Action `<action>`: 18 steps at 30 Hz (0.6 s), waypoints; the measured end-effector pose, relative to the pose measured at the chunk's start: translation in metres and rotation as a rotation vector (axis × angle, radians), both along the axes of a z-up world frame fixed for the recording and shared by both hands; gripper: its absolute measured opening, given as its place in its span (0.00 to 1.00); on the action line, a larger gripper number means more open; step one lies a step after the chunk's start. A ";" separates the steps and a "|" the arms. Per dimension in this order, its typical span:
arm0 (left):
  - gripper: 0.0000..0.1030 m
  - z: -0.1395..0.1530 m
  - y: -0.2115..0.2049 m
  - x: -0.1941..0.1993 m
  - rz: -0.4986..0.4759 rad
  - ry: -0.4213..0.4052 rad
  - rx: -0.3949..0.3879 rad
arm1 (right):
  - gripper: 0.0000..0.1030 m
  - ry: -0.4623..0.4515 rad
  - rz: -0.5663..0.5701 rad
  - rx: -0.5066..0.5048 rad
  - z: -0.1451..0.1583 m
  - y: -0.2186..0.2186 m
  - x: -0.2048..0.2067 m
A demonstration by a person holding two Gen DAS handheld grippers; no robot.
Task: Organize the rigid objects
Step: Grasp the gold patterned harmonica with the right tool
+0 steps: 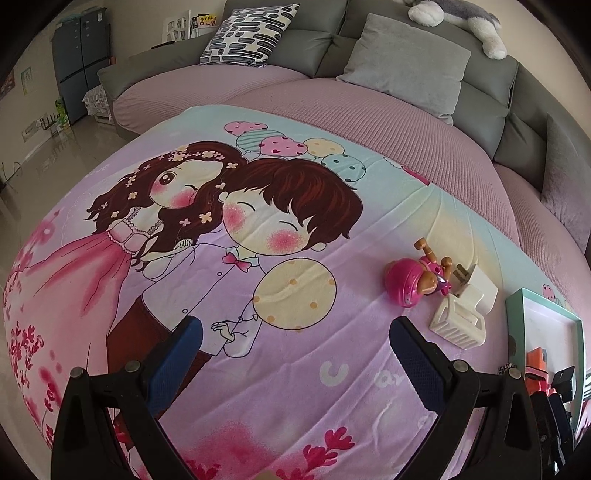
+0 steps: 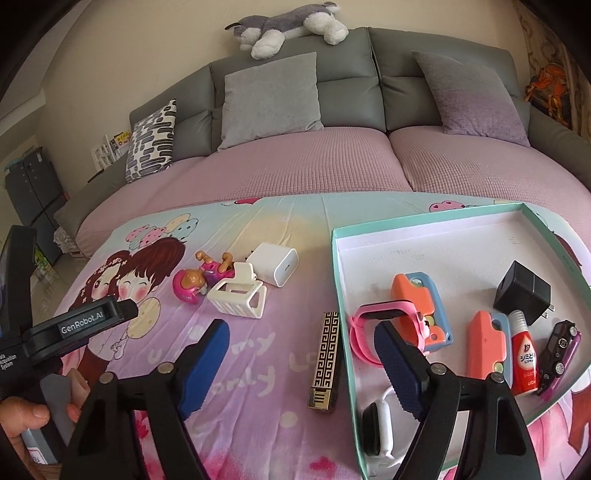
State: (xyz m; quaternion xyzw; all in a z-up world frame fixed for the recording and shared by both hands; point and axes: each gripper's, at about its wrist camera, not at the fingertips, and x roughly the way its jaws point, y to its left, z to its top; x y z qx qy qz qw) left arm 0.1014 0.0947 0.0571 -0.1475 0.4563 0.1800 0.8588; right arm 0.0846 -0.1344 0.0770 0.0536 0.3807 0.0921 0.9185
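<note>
Loose on the cartoon blanket lie a pink toy figure [image 2: 190, 284], a white plastic basket [image 2: 238, 297], a white charger cube [image 2: 273, 267] and a gold patterned bar [image 2: 325, 360]. A teal-rimmed tray [image 2: 424, 225] on the right holds orange-and-blue cases [image 2: 423, 302], a pink watch [image 2: 369, 332], a black adapter [image 2: 522, 291], a red tube [image 2: 524, 365], a dark toy car [image 2: 559, 347] and a white item [image 2: 378, 424]. My right gripper [image 2: 301, 365] is open and empty, above the gold bar and the tray's left edge. My left gripper [image 1: 295, 362] is open and empty over bare blanket, left of the toy [image 1: 406, 282], basket [image 1: 460, 325] and charger [image 1: 478, 286].
A grey sofa with pink seat covers [image 2: 295, 162] and several cushions lies behind the blanket. A plush husky [image 2: 288, 27] lies on the backrest. A dark cabinet [image 1: 77, 70] stands by the wall at the left. The tray's corner [image 1: 517, 295] shows at the right in the left wrist view.
</note>
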 end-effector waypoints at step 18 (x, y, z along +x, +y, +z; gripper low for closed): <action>0.98 -0.014 0.017 0.001 0.018 0.035 -0.034 | 0.51 0.144 0.020 -0.094 -0.024 0.017 -0.001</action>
